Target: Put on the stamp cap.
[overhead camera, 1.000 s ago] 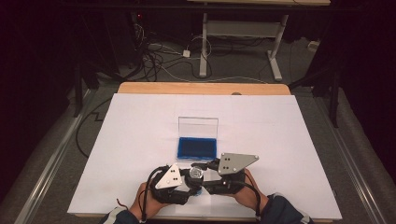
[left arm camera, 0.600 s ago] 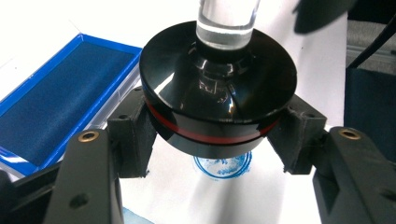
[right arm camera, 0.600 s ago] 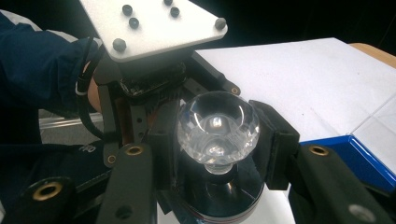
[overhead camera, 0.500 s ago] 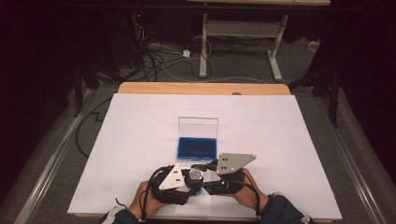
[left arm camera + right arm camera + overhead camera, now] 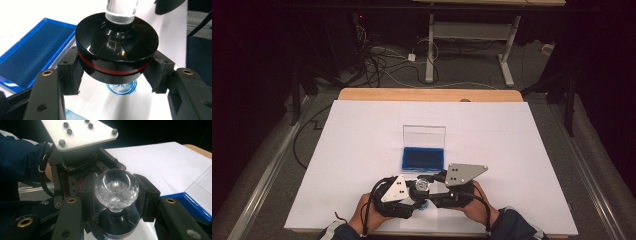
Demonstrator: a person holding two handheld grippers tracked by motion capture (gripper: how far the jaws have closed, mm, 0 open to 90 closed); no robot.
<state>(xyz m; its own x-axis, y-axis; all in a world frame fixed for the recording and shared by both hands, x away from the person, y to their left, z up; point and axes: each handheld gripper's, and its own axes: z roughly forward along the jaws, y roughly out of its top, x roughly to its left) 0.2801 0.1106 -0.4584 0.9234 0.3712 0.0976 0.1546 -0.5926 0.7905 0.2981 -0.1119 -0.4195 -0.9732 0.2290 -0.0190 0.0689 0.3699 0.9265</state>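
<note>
stamp [image 5: 117,53] rigid, glossy, likely slippery: left gripper [image 5: 117,75] clamps black base, right gripper [image 5: 115,192] clamps clear knob [image 5: 116,188]. ink pad [image 5: 422,159] at 12 o'clock.

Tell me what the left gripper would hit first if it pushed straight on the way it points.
Probably the white sheet beyond the blue ink pad; left gripper already clamps the stamp's black base, though depth is unclear.

The black round stamp [image 5: 117,53] with a clear knob covers part of the blue round print [image 5: 121,87]; its design is too blurred to read.
</note>
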